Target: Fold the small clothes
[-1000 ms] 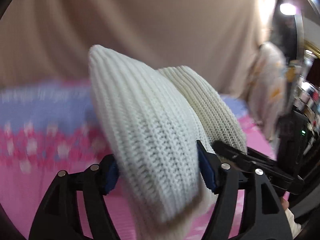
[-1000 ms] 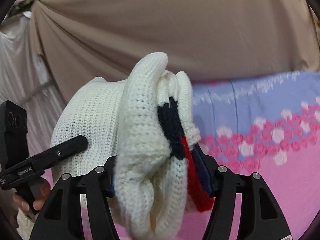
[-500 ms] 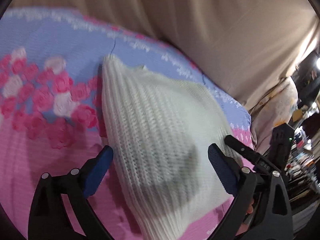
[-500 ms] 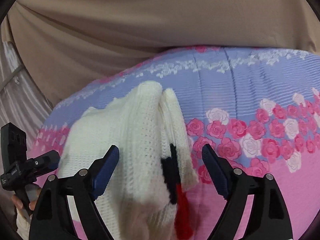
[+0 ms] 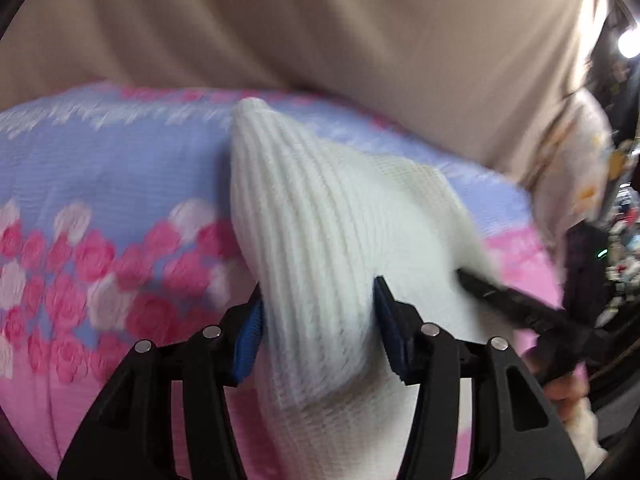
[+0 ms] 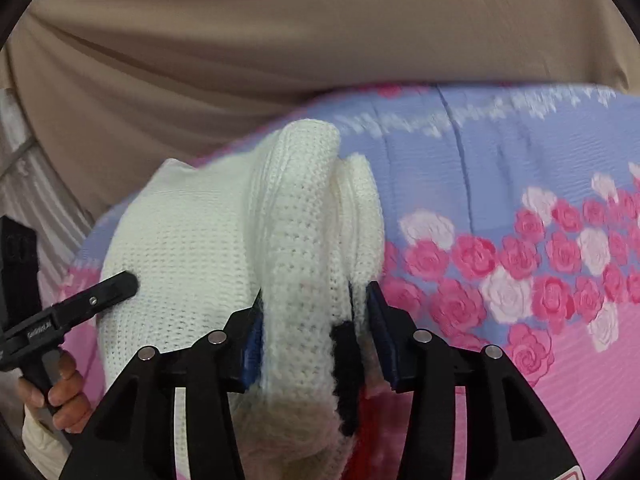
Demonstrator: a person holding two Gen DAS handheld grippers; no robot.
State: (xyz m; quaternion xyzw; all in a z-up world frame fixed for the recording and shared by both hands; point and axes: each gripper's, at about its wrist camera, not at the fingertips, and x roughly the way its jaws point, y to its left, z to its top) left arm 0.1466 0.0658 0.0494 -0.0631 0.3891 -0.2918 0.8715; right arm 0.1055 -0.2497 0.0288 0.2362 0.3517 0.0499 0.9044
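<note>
A white knitted sweater [image 5: 320, 240] is lifted just above the floral bedspread [image 5: 100, 184], a bunched edge clamped in each closing hand-held gripper (left [image 5: 318, 320], right [image 6: 314, 320]); both edges are best kept level and taut.

No readable text. Small white lettering sits on the black arm of the left gripper [image 6: 92, 294], seen from the right wrist view, but it's too blurred and small to make out. Nothing else carries labels or numbers.
</note>
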